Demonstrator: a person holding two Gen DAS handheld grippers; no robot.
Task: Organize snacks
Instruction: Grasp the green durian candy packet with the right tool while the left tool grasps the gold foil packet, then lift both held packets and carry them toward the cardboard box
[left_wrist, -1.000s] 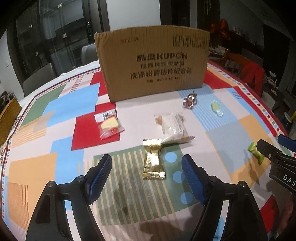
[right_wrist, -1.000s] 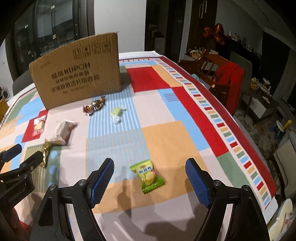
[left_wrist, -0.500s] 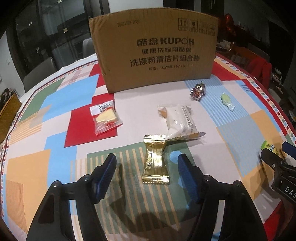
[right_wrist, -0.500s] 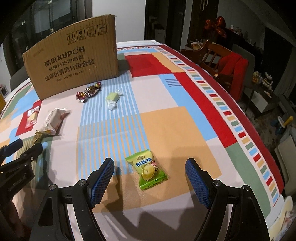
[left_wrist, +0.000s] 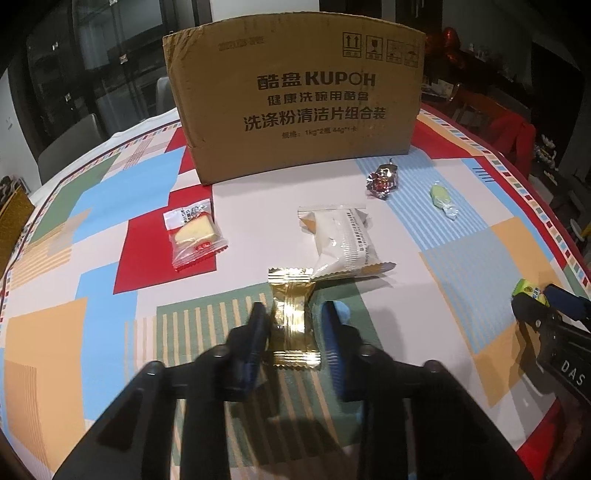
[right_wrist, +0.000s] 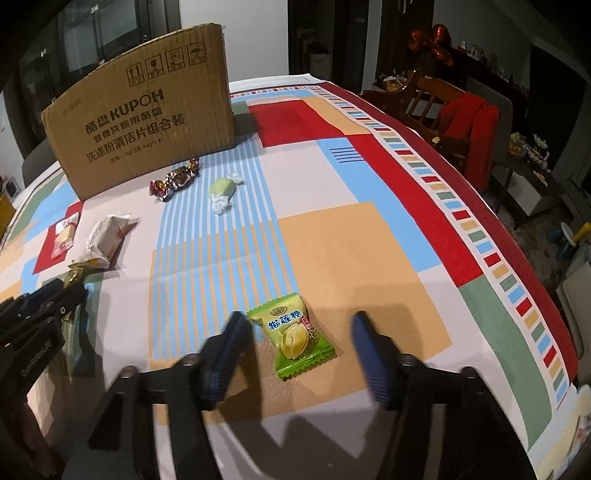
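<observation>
Closing on two snacks at once is the step in hand, and both tools have just been narrowing. The gold pack (left_wrist: 293, 328) lies flat on the bench (left_wrist: 92, 332) between the left tool's (left_wrist: 295, 325) pads; the gap looks nearly gone, yet I cannot tell whether the pads already press the wrapper, so I call that tool open around it. The green pack (right_wrist: 291, 334) lies between the right tool's (right_wrist: 299, 332) pads, nearer the left one, with clear bench beside the right pad: that tool is open and grips nothing.

To do it well, I judge, each tool should sit low enough for the pads to catch the pack's body, not just its crimped edge. The right tool should shift slightly leftward to centre the green pack before it shuts. The gold pack's far end touches or underlies the white pack (left_wrist: 343, 240) just ahead of the left tool, so a slow lift would avoid dragging that one.

The left view alone shows that overlap, plus the cake slice (left_wrist: 194, 232) ahead to the left and the box (left_wrist: 295, 99) straight beyond. The right view alone shows the whole green pack, which the left view catches only as a sliver at the right tool's tip. Both show the foil candy (right_wrist: 175, 181) and pale green candy (right_wrist: 221, 190).
</observation>
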